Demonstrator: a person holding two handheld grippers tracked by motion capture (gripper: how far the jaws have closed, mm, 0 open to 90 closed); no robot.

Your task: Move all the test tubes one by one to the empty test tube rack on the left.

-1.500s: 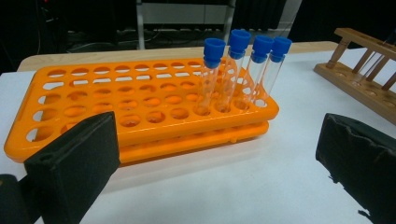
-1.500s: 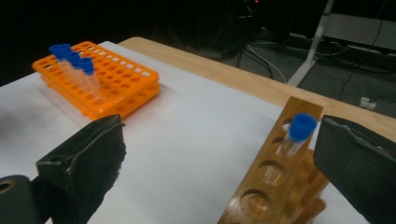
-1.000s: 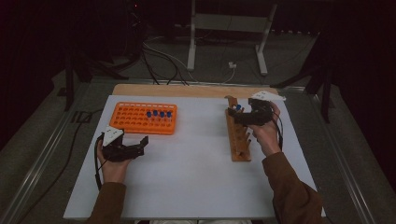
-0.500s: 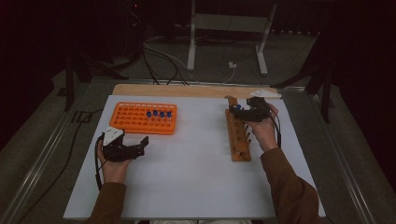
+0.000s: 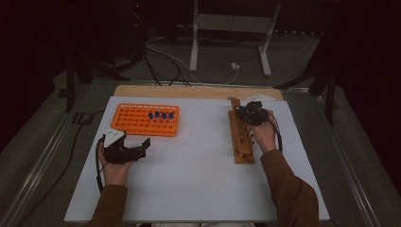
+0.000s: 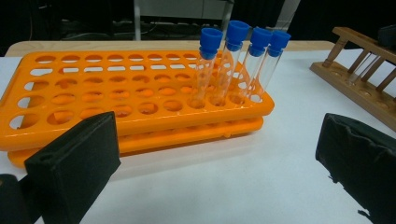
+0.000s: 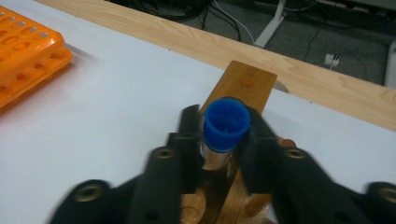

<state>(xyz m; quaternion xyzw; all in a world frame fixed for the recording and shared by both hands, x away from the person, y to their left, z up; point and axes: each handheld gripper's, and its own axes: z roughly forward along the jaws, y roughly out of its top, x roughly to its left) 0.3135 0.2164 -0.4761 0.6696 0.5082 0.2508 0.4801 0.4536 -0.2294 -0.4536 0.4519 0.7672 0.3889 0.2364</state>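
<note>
Right tool clamped on a blue-capped tube, jaws having just been closing, pads now pressed either side just under the cap. Tube upright in the far-end hole of the wooden rack, long axis vertical, pointing up toward the gripper camera. Rack lying lengthwise away from the person on the right side of the white worktop. Orange rack well apart to the left, four capped tubes already standing there, leaning slightly. Left tool just beside that orange rack, jaws wide, holding nothing. Judged next: straight lift along the tube's axis to clear the hole, then across leftward; any sideways pull first likely to bind the glass in the wood.
</note>
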